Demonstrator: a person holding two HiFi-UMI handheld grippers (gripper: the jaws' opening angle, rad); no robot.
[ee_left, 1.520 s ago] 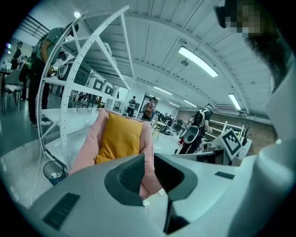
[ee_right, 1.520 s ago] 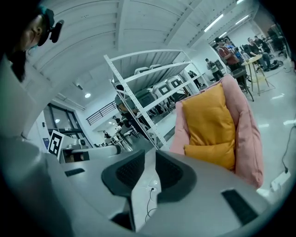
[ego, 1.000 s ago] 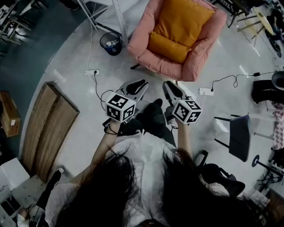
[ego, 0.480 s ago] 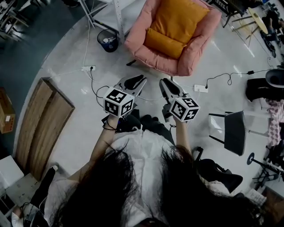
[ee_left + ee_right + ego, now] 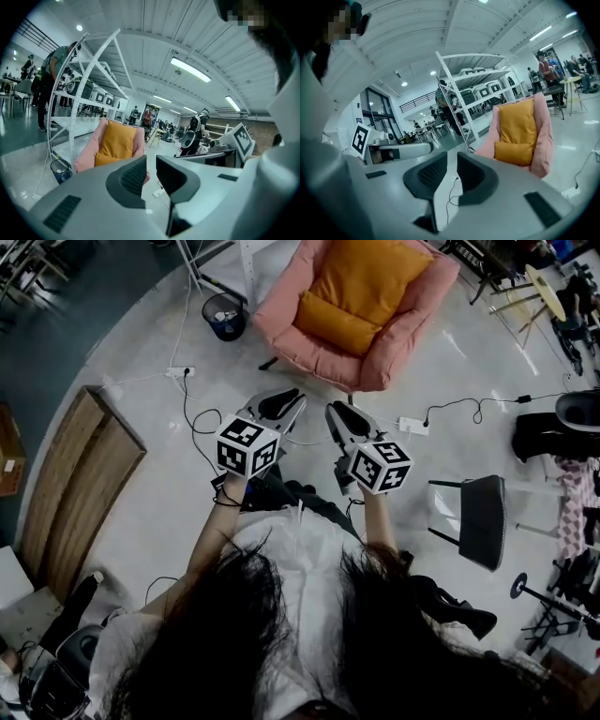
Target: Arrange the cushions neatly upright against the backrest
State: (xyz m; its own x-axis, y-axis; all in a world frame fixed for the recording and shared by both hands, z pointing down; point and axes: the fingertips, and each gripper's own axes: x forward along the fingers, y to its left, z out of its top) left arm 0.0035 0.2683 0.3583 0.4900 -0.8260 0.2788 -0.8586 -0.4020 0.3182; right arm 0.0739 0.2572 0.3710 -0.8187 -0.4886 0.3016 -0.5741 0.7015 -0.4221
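A pink armchair [image 5: 281, 324] stands on the floor ahead of me. A large orange cushion [image 5: 375, 277] leans upright against its backrest. A smaller orange cushion [image 5: 336, 324] lies across the seat in front of it. Both cushions also show in the right gripper view, the large one [image 5: 515, 124] above the small one [image 5: 512, 152]. My left gripper [image 5: 286, 399] and right gripper [image 5: 337, 413] are held side by side, well short of the chair. Each has its jaws nearly together with nothing between them, as the left gripper [image 5: 151, 161] and right gripper [image 5: 452, 159] views show.
A dark waste bin [image 5: 223, 315] stands left of the armchair. Power strips [image 5: 180, 372] [image 5: 412, 425] with trailing cables lie on the floor. A black chair [image 5: 483, 521] is on the right and wooden boards [image 5: 75, 484] on the left. A white shelf frame [image 5: 89, 84] rises behind the bin.
The armchair has slid up and left in the head view as the view shifted. Both grippers stay side by side and empty, with their jaws unchanged.
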